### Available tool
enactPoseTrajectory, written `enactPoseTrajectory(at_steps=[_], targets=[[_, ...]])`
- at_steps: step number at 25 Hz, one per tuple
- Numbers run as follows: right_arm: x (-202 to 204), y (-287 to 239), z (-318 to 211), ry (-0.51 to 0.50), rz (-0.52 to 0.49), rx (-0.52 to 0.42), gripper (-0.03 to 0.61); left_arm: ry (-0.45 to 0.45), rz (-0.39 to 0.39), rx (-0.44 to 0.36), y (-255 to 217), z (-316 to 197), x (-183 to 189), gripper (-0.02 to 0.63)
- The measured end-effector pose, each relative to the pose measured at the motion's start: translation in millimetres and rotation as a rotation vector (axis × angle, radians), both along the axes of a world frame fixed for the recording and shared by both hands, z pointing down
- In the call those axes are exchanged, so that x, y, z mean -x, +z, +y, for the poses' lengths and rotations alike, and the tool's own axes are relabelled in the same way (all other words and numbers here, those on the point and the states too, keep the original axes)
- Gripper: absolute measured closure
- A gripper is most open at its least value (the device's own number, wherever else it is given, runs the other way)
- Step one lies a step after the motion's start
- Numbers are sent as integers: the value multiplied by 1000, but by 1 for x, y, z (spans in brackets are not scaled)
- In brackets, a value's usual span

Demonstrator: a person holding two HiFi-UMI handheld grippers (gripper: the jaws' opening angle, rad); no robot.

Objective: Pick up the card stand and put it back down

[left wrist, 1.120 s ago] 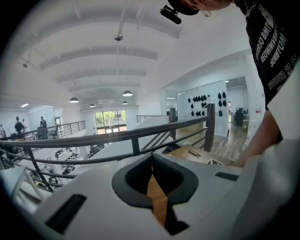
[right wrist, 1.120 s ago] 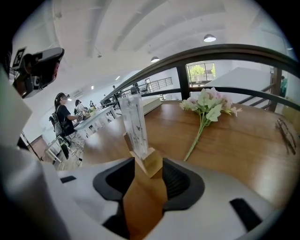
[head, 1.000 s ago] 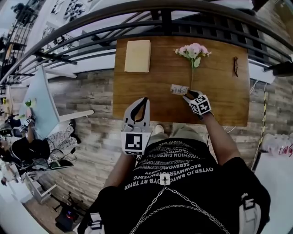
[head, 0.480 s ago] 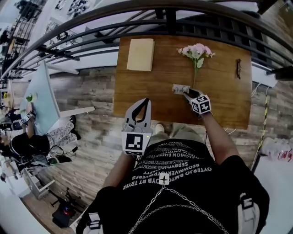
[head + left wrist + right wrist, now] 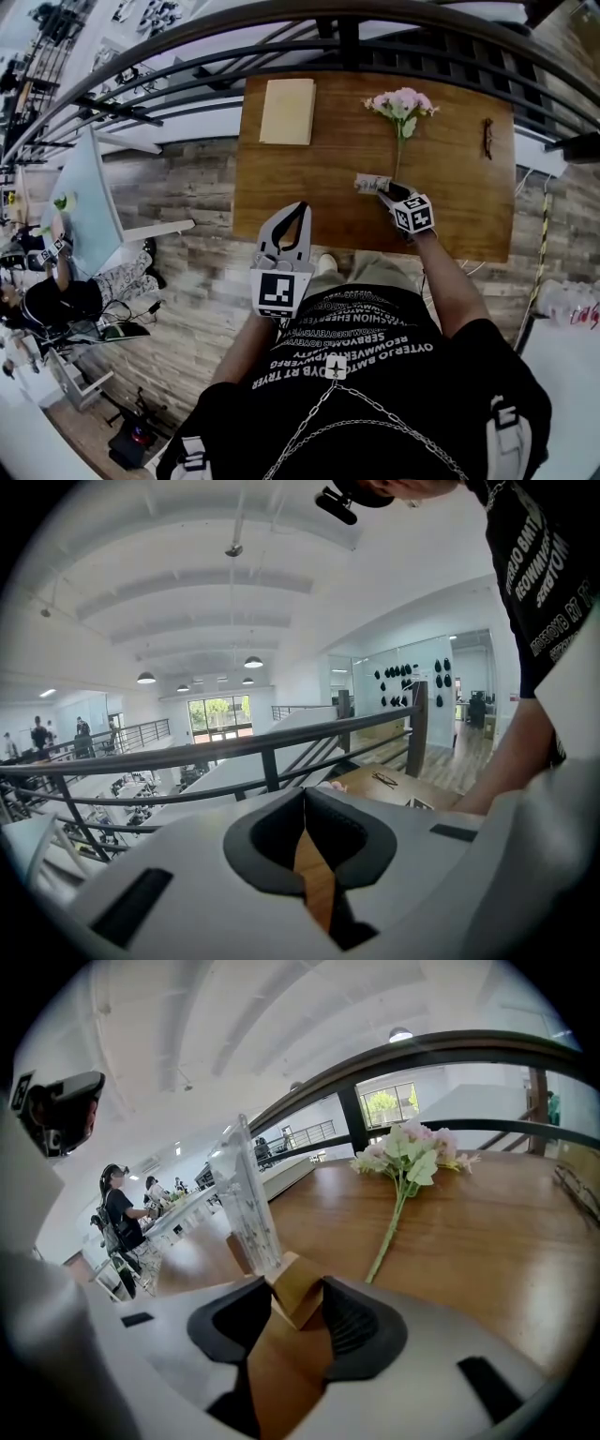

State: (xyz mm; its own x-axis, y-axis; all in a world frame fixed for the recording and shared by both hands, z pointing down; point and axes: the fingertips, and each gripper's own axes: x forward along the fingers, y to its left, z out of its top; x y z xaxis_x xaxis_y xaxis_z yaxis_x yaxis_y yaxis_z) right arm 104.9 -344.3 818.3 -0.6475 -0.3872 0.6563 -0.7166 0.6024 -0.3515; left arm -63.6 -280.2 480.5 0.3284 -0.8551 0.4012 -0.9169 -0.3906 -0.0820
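The right gripper [image 5: 296, 1299], its jaws just closing, pinches the clear acrylic card stand [image 5: 247, 1206] by a corner of its wooden block base. So skewed a hold could let the stand twist or slip free.

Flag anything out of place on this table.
The pink flower bouquet lies flat on the wooden table with no vase in view, its stem end beside the card stand. Nothing looks spilled or broken.
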Motion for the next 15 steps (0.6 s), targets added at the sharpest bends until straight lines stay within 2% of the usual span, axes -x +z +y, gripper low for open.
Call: enactPoseTrajectory(at_steps=[3,5,7,11,15], targets=[[1,-3,-3,2,-9,-34,346,3,-6,11,1,3,1,586],[3,-5,-5,8,-15,-44,341,2,-9,16,3,5,2,586],[5,-4,-7,14,9,-45,344,0,-12,21,5,6,4,586],[6,-5,-5,30,51,-45,392,2,-12,25,5,9,5,586],[3,-6,-1,62,50,-11,416,4,-16,23,1,15,7,586]])
